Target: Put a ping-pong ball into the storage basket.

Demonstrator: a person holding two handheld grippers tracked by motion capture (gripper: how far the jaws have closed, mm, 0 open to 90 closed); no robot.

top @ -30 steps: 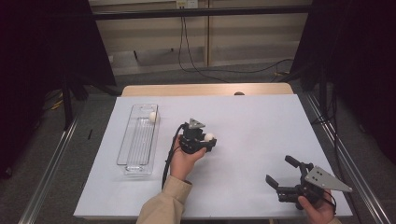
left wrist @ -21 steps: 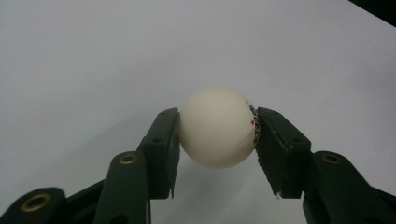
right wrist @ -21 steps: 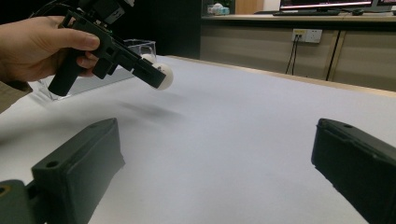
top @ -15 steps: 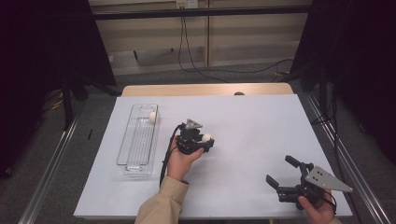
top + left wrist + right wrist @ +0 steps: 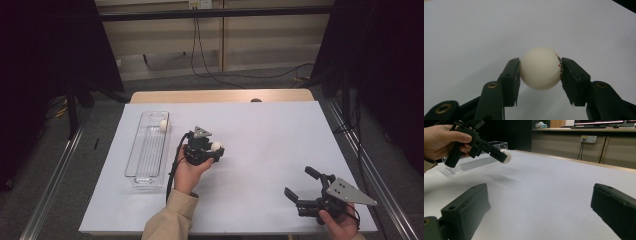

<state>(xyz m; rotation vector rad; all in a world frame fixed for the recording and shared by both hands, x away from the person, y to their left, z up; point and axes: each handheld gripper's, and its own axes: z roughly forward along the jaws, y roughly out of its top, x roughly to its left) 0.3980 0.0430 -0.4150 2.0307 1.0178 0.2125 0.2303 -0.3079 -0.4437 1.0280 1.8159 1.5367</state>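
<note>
So the left gripper (image 5: 539, 72) has its jaws clamped on a white ping pong ball (image 5: 540, 68), held up off the white table (image 5: 270, 130) around the middle, a bit right of the clear tray (image 5: 145, 160). There's a second white ball (image 5: 163, 125) sitting in the far end of that tray. The right gripper (image 5: 300, 186) is at the near right corner, jaws spread wide with nothing in them

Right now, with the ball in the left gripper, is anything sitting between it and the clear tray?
Nothing visible does. The left gripper holds the ball above bare white table, just right of the clear tray. The tray already has one ball at its far end; the near part is free.
</note>
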